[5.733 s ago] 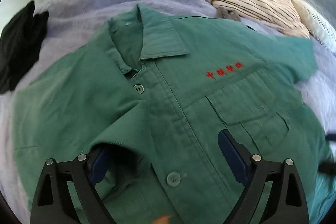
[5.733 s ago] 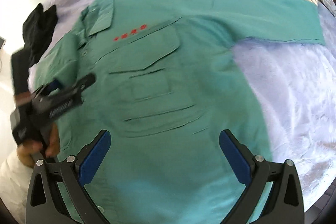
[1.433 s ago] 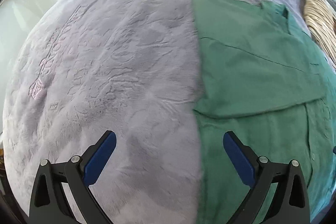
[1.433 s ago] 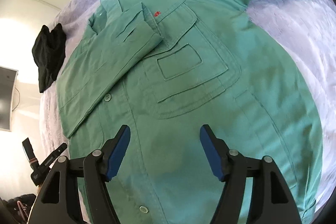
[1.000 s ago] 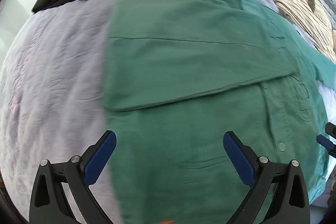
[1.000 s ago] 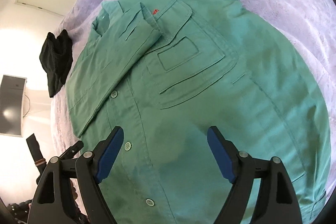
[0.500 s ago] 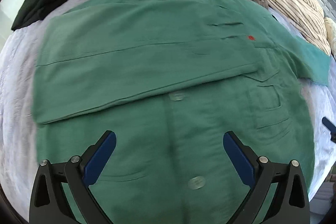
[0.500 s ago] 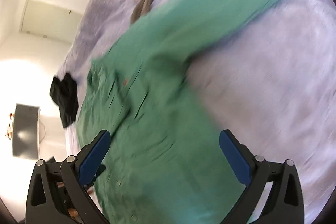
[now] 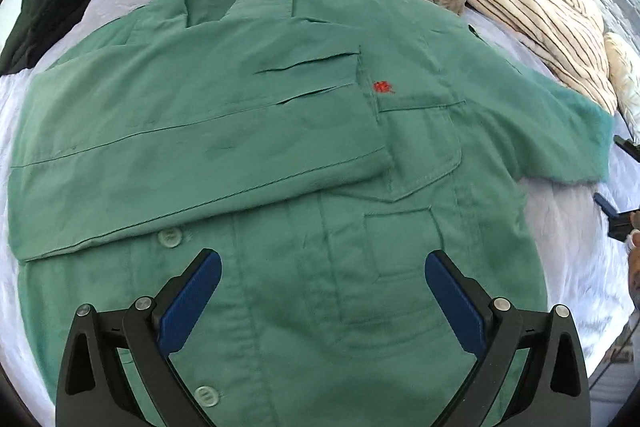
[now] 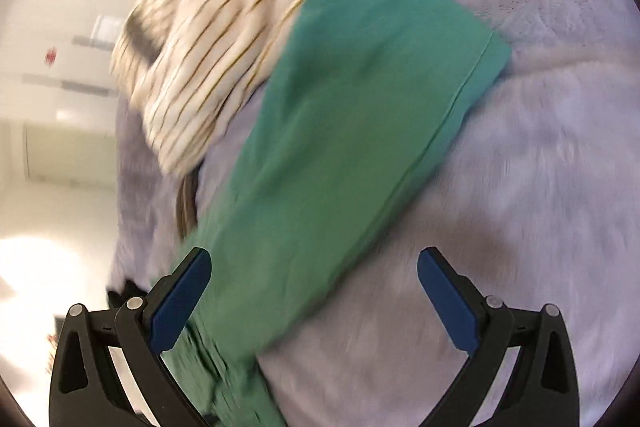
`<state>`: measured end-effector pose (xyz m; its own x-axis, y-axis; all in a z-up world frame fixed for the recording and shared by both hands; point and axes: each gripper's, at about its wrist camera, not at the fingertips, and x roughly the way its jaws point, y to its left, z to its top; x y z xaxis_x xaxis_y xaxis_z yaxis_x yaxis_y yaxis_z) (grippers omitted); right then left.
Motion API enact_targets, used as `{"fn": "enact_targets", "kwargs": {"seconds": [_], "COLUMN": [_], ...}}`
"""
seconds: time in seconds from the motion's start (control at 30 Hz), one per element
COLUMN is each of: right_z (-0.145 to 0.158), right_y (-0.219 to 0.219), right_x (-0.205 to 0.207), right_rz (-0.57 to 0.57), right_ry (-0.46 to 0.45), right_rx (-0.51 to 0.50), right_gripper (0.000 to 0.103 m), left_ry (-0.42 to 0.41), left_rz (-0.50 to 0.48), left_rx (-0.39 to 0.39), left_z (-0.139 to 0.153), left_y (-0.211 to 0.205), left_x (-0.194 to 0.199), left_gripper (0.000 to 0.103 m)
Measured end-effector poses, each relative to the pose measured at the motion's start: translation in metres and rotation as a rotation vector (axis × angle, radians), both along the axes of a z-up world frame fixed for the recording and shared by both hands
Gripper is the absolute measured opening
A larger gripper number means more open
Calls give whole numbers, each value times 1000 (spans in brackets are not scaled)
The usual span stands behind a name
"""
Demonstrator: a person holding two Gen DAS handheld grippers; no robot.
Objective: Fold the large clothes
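The green cotton work shirt lies face up on the lilac plush bedspread, its collar at twelve o'clock in the left wrist view, one sleeve already folded across the chest. The other green sleeve stretches toward one o'clock in the right wrist view, its cuff end lying against the cream striped garment.

The likely slip: a pinch taken near the cuff could catch the striped fabric too and drag it over, or a grab at mid-sleeve could leave the cuff trailing and the fold crooked.

The right gripper has just been opening and now stands spread wide with nothing pinched; half a second earlier it looked across more of the shirt body. The left gripper hangs spread and empty over the lower placket, where a second ago it framed the shirt's edge and bare bedspread.
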<state>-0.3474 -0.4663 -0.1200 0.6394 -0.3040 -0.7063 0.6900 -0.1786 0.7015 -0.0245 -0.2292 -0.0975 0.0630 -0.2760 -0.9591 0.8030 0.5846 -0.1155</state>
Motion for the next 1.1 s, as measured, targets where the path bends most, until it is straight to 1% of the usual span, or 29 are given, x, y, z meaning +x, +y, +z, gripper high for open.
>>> {"fn": "enact_targets", "kwargs": {"seconds": [0.1, 0.2, 0.23, 0.3, 0.33, 0.37, 0.4, 0.47, 0.53, 0.63, 0.67, 0.7, 0.8, 0.83, 0.87, 0.9, 0.97, 1.03, 1.07, 1.1], "right_z": [-27, -35, -35, -37, -42, -48, -50, -41, -22, 16, 33, 43, 80, 91, 104, 112, 120, 109, 95, 84], "right_y": [-23, -33, -35, -38, -40, -41, -39, -36, -34, -31, -28, -26, -6, 4, 19, 33, 73, 114, 135, 146], "right_x": [-9, -13, -13, -13, -12, -10, -9, -3, 11, 53, 74, 90, 162, 189, 224, 248, 313, 353, 381, 400], "right_rz": [-73, -143, -166, -198, -204, -217, -230, -224, -162, -16, 47, 90, 267, 334, 424, 492, 657, 766, 816, 840], "right_ry": [-74, -141, -163, -203, -218, -242, -262, -266, -298, -317, -330, -335, -332, -320, -293, -265, -172, -118, -80, -56], "right_rx": [57, 67, 69, 90, 126, 166, 171, 131, 72, -23, -59, -81, -161, -193, -237, -269, -337, -347, -331, -313], "right_gripper": [103, 102, 98, 61, 18, 4, 4, 4, 4, 4, 4, 4, 4, 4, 4, 4, 4, 4, 4, 4], "left_ry": [7, 5, 8, 13, 15, 18, 19, 16, 0, -24, -32, -37, -68, -83, -99, -113, -147, -159, -161, -161], "left_rz": [9, 5, 3, 9, 14, 20, 24, 37, 45, 56, 62, 67, 91, 101, 111, 119, 143, 173, 196, 209], "left_rx": [8, 11, 11, 14, 13, 8, 3, -14, -28, -32, -37, -43, -66, -72, -77, -78, -75, -73, -72, -69], "left_z": [-5, -6, -6, -6, -6, -5, -4, 0, 4, 7, 9, 12, 20, 23, 26, 28, 29, 28, 25, 23], "left_y": [-7, -11, -11, -9, -9, -5, -4, 3, 10, 19, 23, 27, 44, 52, 60, 67, 83, 97, 106, 111], "left_x": [-1, -2, -1, 2, 4, 7, 10, 18, 26, 39, 46, 51, 70, 77, 86, 93, 111, 126, 136, 142], "left_gripper": [102, 102, 102, 102, 102, 102, 102, 102, 102, 102, 102, 102, 102, 102, 102, 102, 102, 102, 102, 102]}}
